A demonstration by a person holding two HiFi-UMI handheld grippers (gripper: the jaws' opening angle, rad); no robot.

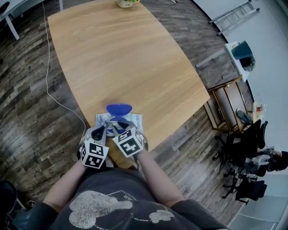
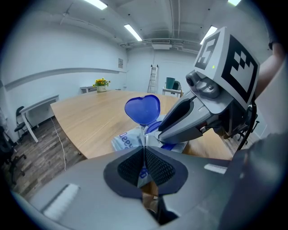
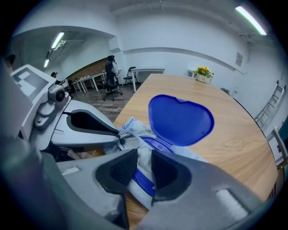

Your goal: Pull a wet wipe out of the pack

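A wet wipe pack (image 1: 135, 119) lies at the near edge of the wooden table (image 1: 121, 54), its blue heart-shaped lid (image 1: 119, 109) flipped up. My left gripper (image 1: 101, 131) is shut on the pack's near left edge; in its own view the pads (image 2: 157, 168) meet on the film of the pack (image 2: 126, 139), below the lid (image 2: 143, 108). My right gripper (image 1: 120, 130) points steeply down at the opening. In its view a white wipe (image 3: 143, 150) sticks up from the blue opening, and the right gripper (image 3: 144, 158) pinches it between its pads, in front of the lid (image 3: 180, 119).
A pot of yellow flowers (image 1: 127, 3) stands at the table's far end. A white cable (image 1: 49, 85) runs over the wood floor on the left. A wooden shelf (image 1: 227, 101), office chairs (image 1: 245, 148) and a ladder (image 1: 231, 15) are on the right.
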